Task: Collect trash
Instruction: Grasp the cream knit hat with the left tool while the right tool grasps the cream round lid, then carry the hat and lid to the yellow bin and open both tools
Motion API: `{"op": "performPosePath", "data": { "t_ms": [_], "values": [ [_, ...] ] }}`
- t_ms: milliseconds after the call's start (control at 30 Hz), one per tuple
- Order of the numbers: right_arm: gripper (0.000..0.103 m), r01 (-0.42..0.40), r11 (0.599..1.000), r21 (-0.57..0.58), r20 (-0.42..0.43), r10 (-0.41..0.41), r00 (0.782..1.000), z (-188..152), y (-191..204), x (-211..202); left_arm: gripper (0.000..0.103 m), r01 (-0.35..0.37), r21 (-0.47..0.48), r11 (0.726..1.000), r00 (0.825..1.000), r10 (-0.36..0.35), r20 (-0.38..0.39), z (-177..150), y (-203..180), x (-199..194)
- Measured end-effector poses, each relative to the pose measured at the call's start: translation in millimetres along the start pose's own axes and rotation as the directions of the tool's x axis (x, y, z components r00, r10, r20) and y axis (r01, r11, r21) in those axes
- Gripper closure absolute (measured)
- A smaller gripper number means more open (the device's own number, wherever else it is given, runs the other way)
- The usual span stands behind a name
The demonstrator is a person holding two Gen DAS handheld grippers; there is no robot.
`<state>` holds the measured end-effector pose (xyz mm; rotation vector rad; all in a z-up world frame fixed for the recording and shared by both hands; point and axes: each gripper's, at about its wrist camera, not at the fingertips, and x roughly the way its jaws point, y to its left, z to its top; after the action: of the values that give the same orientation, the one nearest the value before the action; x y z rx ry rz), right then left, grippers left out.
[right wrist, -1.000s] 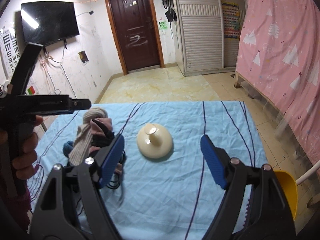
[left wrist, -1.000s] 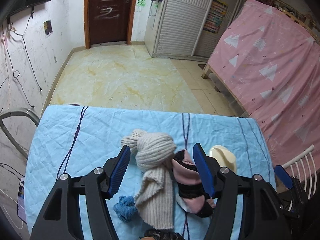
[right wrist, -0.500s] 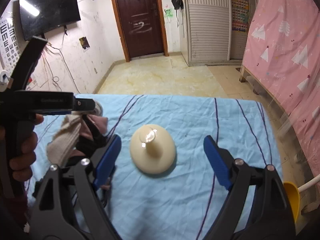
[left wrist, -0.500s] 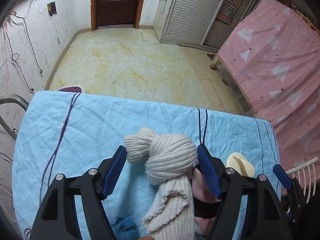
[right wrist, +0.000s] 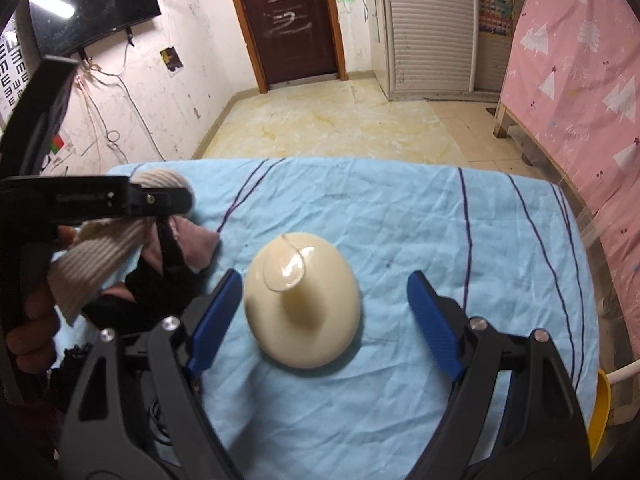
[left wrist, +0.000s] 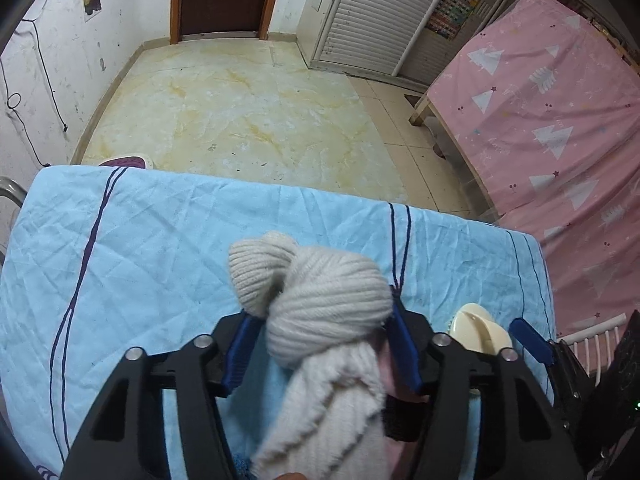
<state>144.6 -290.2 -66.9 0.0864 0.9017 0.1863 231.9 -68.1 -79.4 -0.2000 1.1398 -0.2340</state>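
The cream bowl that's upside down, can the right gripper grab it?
Probably yes. The right gripper is open, with the upturned cream bowl partly between its blue pads and nothing blocking it.

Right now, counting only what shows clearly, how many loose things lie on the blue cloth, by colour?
Cream: 2, the knitted piece and the upturned bowl
Pink and black: 1, the garment
Total: 3

Ribbed knit scarf (left wrist: 320, 312); glossy smooth cream bowl (right wrist: 304, 300); creased cotton sheet (right wrist: 440, 216).
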Motion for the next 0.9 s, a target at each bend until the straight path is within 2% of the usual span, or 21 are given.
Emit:
{"op": "performPosePath", "data": {
  "t_ms": [300,500,600,767,900],
  "values": [
    [0.022,0.011,0.999,-0.040,-0.026,-0.012,1.000,4.3,11.2,8.5,0.058,-0.045,0.002,0.999,0.995,0.045,0.084,-4.4,5.2,-35.1],
    [0.030,0.061,0.990,-0.129,-0.039,-0.067,0.997,6.1,26.0,15.1,0.058,-0.048,0.003,0.999,0.990,0.047,0.132,-6.0,9.0,-63.5],
    [0.041,0.057,0.985,-0.165,-0.042,-0.065,0.997,6.9,29.9,15.2,0.058,-0.040,-0.001,0.999,0.989,0.040,0.140,-10.3,10.4,-71.8],
    [0.043,0.055,0.986,-0.155,-0.042,-0.063,0.997,6.2,27.9,12.7,0.058,-0.036,-0.002,0.999,0.988,0.036,0.152,-18.5,10.1,-83.8],
    [0.043,0.025,0.994,-0.109,-0.025,-0.028,0.999,2.8,18.7,2.2,0.058,-0.038,0.005,0.999,0.985,0.037,0.170,-25.1,6.8,-96.6]
  ]
}}
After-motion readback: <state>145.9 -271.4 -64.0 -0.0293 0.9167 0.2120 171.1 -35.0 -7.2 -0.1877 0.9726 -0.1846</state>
